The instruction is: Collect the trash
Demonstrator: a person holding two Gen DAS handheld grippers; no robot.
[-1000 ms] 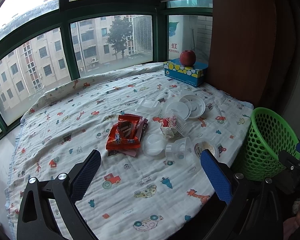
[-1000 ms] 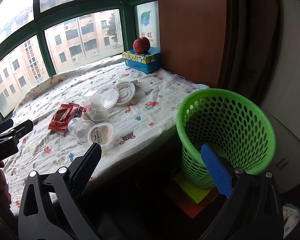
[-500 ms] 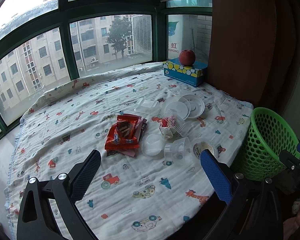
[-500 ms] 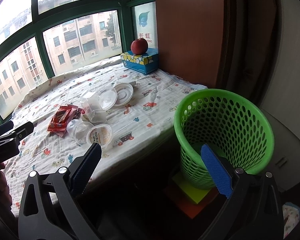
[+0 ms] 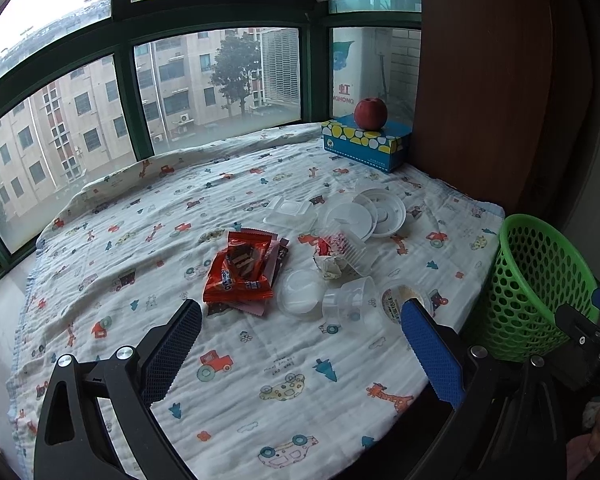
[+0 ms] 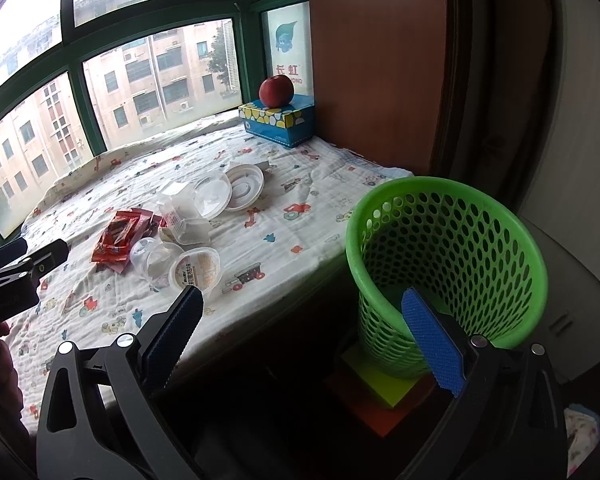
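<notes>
Left claw (image 5: pixel 300 332) wide open, nothing between its pads, hovering over the printed cloth (image 5: pixel 140 248) on the window ledge. Straight ahead of it sits the trash pile: red snack wrappers (image 5: pixel 242 270) ahead & a bit left, a clear lid (image 5: pixel 302 294) & a clear cup (image 5: pixel 350 304) on its side just past the tips, a labelled pudding cup (image 5: pixel 398 302) right by the blue right pad. Further ahead, a crumpled wrapper (image 5: pixel 330 266) against a ribbed clear container (image 5: pixel 350 250), then 2 white round lids (image 5: pixel 382 214) & a clear tray (image 5: pixel 290 212). Far ahead-right, a red apple (image 5: pixel 371 113) sits on a blue tissue box (image 5: pixel 366 142) by the wood panel. Green basket (image 5: pixel 536 292) stands to the right of this claw, off the ledge edge. Right claw (image 6: pixel 302 322) also wide open & empty, held low beside the ledge; the green basket (image 6: pixel 448 264) is just ahead-right of it, standing on stacked yellow & red pads (image 6: pixel 384 392). Trash pile lies ahead-left of this claw on the cloth, pudding cup (image 6: pixel 198 270) nearest its left pad. Other claw's tips poke in at far left.
</notes>
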